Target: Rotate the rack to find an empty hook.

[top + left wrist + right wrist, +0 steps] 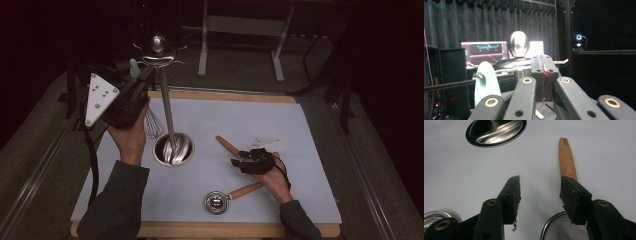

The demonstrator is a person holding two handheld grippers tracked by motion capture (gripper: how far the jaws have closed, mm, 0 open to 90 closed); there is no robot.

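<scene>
We read the next pick as the right gripper's (540, 185). Its jaws stand wide apart and empty, tips low over the sheet (454, 162). The strainer (567, 157) is the thing nearest them. Its wooden handle runs straight ahead from the tip of the right jaw, with its long axis close to the line the jaws point along, and its far end aims toward the stand's base (496, 130). The mesh bowl sits close in, under the root of that same jaw. So the handle lies off to the right jaw's side, not in the gap. We judge that a small sideways shift toward it would bring the handle between the pads, which would then close squarely across its width.

The left gripper (544, 67) is raised by the top of the stand (167, 100). Its jaws are drawn together, and we can make out nothing between them. The whisk's mint handle (486, 82) stands upright just to the left of those jaws. We cannot tell whether its ring already sits on the stand's arm.
</scene>
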